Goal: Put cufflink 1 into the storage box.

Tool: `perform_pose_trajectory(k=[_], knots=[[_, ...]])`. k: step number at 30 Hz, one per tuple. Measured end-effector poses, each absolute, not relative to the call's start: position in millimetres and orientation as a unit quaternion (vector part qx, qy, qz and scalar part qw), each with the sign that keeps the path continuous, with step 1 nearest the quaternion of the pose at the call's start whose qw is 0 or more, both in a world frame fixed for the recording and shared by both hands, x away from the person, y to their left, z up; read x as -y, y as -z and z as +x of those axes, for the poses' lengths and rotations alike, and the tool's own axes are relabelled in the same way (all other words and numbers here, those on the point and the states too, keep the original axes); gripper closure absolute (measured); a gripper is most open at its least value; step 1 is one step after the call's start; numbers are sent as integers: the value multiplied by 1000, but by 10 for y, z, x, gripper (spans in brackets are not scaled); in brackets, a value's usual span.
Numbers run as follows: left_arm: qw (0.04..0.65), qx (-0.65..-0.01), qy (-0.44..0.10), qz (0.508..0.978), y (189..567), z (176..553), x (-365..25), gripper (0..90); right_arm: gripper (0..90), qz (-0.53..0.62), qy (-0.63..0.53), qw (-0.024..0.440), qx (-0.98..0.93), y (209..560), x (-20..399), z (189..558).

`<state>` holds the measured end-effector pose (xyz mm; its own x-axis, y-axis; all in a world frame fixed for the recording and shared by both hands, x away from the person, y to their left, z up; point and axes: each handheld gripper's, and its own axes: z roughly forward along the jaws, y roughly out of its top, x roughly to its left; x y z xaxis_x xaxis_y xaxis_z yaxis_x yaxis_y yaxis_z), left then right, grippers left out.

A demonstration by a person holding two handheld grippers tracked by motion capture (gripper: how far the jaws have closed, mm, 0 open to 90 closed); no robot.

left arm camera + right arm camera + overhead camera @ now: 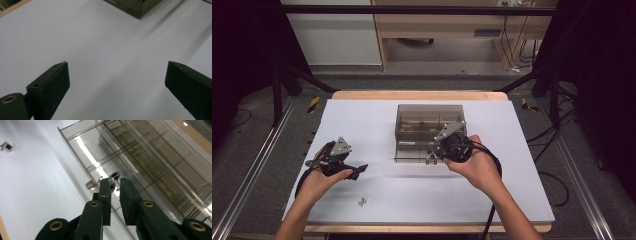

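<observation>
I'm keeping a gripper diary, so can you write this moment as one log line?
left gripper: open, over white sheet | right gripper: jaws narrow, at clear box front | silver piece: at its tips, grip unclear

Small metal piece point(361, 202) unidentifiable.

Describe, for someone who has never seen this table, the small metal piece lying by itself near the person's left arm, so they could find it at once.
Start from the white table and its smoky clear compartment box in the middle. Come to the near edge on the left, just past the left gripper: the small silvery metal piece lies there on bare white. Unlike the small parts at the right gripper beside the box, it sits alone, touching nothing.
</observation>
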<state>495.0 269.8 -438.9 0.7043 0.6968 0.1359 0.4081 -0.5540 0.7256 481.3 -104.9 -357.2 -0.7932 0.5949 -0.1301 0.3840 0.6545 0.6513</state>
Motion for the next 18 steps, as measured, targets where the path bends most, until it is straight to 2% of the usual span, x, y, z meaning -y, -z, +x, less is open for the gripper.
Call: perform_pose_trajectory(k=[3, 10, 18], knots=[[345, -321, -209, 857, 4390, 4948, -2688, 54, 848, 276, -321, 170, -890, 3627, 1085, 4700], [350, -319, -208, 856, 4376, 4936, -2682, 59, 862, 286, -331, 176, -882, 3835, 1142, 4530], [356, -309, -218, 855, 4254, 4944, -2598, 124, 900, 313, -349, 183, -864, 4100, 1275, 4377]])
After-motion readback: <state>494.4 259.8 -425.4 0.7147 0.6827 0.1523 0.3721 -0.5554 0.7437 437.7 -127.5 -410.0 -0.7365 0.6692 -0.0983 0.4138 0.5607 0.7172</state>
